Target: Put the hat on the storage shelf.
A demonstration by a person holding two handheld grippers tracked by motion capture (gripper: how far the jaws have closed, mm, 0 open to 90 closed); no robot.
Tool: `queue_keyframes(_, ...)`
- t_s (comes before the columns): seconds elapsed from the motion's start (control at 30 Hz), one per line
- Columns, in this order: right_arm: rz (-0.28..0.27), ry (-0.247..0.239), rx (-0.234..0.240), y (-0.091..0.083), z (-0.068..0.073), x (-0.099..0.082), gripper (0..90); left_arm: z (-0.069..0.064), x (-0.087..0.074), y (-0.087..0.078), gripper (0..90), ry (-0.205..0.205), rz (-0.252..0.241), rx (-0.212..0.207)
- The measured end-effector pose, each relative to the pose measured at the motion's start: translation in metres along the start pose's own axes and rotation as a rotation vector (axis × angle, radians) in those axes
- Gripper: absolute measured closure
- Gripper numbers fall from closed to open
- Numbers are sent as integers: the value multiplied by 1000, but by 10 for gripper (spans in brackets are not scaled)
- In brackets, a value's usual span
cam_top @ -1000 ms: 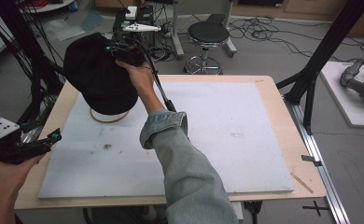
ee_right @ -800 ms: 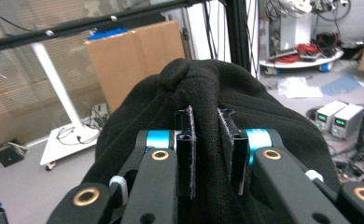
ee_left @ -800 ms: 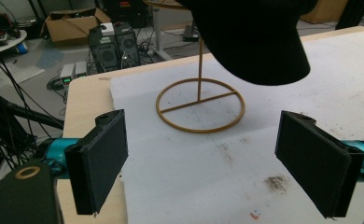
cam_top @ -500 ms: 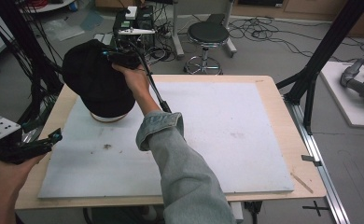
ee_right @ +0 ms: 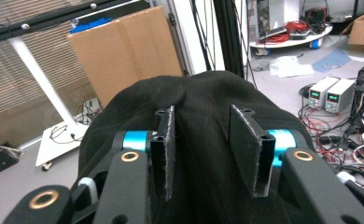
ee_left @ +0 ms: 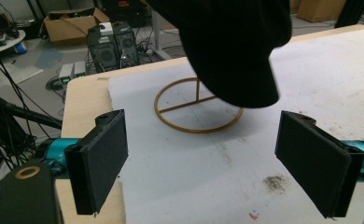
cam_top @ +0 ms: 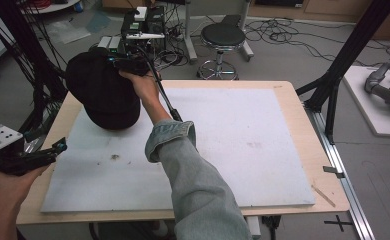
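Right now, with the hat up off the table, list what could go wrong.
1. The right gripper pinches just a fold of the black hat, so the soft fabric may slip out.
2. The hat hangs above the gold wire stand, covering part of it; lowering blind could miss the post or tip the light stand.
3. The left gripper waits open at the table edge, apart from the stand, so nothing steadies it.
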State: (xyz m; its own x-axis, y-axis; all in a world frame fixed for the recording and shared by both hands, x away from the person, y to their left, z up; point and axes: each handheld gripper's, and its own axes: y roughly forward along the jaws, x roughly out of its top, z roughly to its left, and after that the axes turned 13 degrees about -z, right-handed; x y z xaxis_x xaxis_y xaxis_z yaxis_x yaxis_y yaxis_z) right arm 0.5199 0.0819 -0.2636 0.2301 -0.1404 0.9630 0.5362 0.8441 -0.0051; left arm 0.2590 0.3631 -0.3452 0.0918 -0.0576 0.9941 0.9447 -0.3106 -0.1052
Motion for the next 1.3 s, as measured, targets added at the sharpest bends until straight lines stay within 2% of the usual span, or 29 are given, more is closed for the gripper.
queue_keyframes(0.33,2,-7,-8,-1,0,0,551,1,0,-1,173,4,1,-1)
queue_keyframes(0.53,6,-46,-22,-13,0,7,489,0,0,1,173,7,6,-3)
queue_keyframes(0.7,14,-47,-40,-25,-6,11,461,-2,0,4,173,8,6,-9)
queue_keyframes(0.83,2,-63,-72,-44,-15,17,434,-4,0,7,173,11,9,-15)
queue_keyframes(0.87,2,-63,-72,-44,-15,17,434,-4,0,9,173,12,9,-17)
queue_keyframes(1.27,-17,-97,-190,-122,-51,26,368,-13,1,29,173,20,15,-49)
queue_keyframes(1.3,-17,-97,-190,-122,-51,26,368,-15,1,31,173,19,18,-53)
